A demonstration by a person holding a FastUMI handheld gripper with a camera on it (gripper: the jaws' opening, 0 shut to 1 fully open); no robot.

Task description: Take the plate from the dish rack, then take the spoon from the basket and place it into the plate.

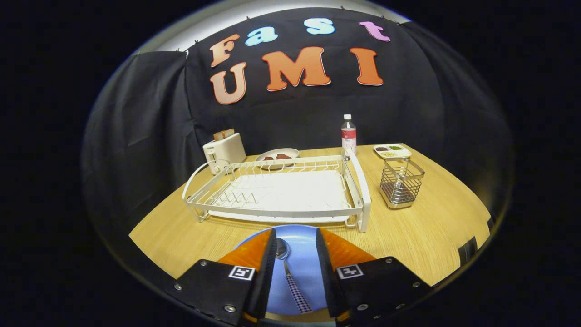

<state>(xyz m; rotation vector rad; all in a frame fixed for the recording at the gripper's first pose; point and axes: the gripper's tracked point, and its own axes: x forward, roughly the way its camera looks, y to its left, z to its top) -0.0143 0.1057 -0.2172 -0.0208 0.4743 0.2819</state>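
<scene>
I read this as the last step: the round pale-blue plate (297,254) lies flat on the light wood-grain table (422,240), just in front of the white wire dish rack (277,193), and the metal spoon with the checked handle (290,272) already lies on it, bowl toward the rack, handle running back toward me; the gripper (296,254) hangs over the plate with its fingers spread, one to each side of the spoon, and as far as I can see neither presses on it — so the tongs are open, gripping nothing; the square steel wire basket (401,181) stands beside the rack's end, apparently emptied. Judgement: placement done — next I only need lift straight back, clear of the handle, without nudging the plate.
</scene>
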